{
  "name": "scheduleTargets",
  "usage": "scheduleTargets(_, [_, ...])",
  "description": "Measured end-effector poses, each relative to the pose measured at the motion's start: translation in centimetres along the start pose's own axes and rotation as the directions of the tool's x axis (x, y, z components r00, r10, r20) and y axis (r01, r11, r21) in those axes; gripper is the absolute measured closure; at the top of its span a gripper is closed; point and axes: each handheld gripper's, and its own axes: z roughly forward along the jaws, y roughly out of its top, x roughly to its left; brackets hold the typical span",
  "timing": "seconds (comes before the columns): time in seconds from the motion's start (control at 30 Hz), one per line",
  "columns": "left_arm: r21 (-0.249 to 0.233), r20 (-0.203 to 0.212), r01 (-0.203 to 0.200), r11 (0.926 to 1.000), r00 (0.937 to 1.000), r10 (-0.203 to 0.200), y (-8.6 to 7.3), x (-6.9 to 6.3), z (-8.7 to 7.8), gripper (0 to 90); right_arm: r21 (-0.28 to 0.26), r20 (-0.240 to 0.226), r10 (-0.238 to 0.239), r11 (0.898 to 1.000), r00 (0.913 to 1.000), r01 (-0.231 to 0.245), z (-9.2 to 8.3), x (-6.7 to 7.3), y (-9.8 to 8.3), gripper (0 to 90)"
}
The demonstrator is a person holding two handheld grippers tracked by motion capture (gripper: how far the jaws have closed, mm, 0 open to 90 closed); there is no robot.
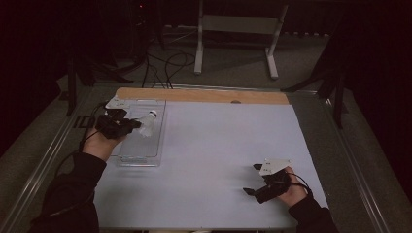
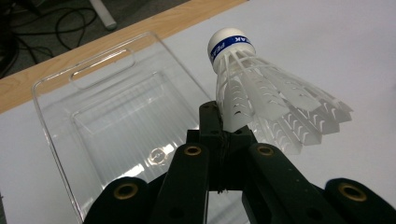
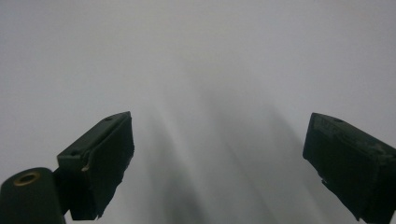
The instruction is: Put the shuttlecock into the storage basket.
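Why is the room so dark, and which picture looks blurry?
High view: dim, the surroundings nearly black, only the white table sheet lit. Left gripper view: bright and sharp, with glare on the clear plastic tray beside the white plastic shuttlecock. Right gripper view: soft grey shadows, hazy.

You are holding a white plastic shuttlecock (image 2: pixel 261 93) by the edge of its skirt, pinched between the fingers (image 2: pixel 212 123) of your left gripper (image 1: pixel 127 125). It is tilting away from the fingers, its rounded white cork with a blue band pointing up and away, its slotted skirt flaring back beside the fingertips. It is hanging above the clear plastic tray (image 2: pixel 93 107), not touching it.
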Motion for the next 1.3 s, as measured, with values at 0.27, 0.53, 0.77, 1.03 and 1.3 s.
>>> scheduleTargets(0.27, [-0.004,-0.035,0.051,0.9987,0.9981,-0.051,-1.1,0.6,2.1,89.7,-0.004,0.003,0.007,1.000,1.0000,-0.007,-0.2,-0.1,-0.2,8.8])
scheduleTargets(0.53, [0.025,-0.044,0.048,0.9985,0.9979,-0.047,-1.8,1.0,4.2,89.7,-0.001,-0.012,0.008,1.000,0.9999,-0.008,0.0,0.0,-0.2,8.8])
scheduleTargets(0.77, [0.068,-0.066,0.040,0.9969,0.9972,-0.035,-1.8,1.0,5.5,89.6,-0.001,-0.013,0.006,1.000,0.9999,-0.006,-0.1,0.0,-0.2,8.8])
scheduleTargets(1.03, [0.120,-0.092,0.033,0.9923,0.9955,-0.022,-1.6,1.2,6.6,89.7,0.001,-0.023,0.012,1.000,0.9997,-0.012,0.0,0.0,-0.2,8.8])
scheduleTargets(1.3, [0.163,-0.095,0.022,0.9863,0.9955,-0.007,-1.4,1.1,7.6,89.6,-0.003,-0.027,0.009,1.000,0.9996,-0.009,-0.1,0.0,-0.2,8.8])
